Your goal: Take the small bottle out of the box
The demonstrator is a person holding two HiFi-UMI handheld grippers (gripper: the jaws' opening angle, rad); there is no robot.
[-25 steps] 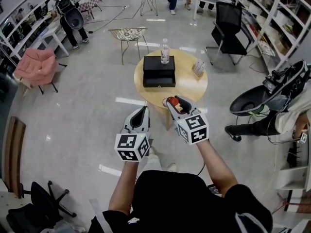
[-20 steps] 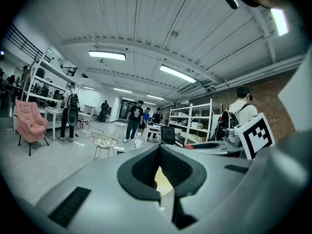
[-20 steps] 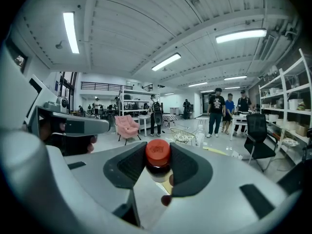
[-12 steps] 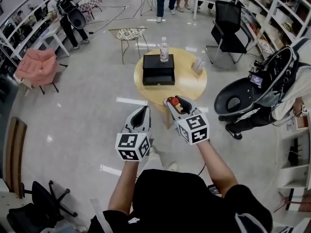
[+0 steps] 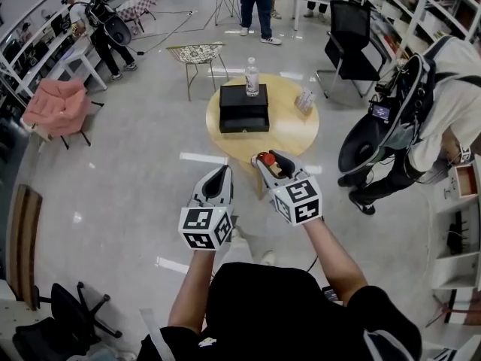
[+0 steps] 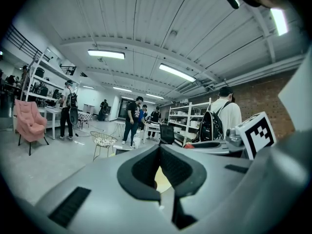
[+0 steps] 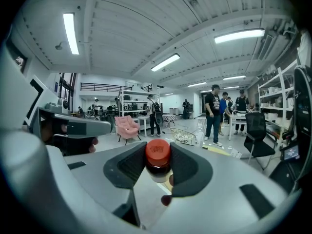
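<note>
Two grippers are hovering side by side short of the round bench [image 5: 293, 138]. The right gripper [image 5: 268, 157] is clenching the small red-capped bottle [image 7: 157, 156], well clear of the black box [image 5: 244, 110] lying on that bench. The left gripper [image 5: 222, 172] is pressing its jaws together on nothing.

No words or numbers can be read here. The small bottle's red cap [image 7: 158, 151] has raised marks too faint to read. The left cube [image 5: 204, 228] and right cube [image 5: 298, 200] carry only black-and-white square patterns.
</note>
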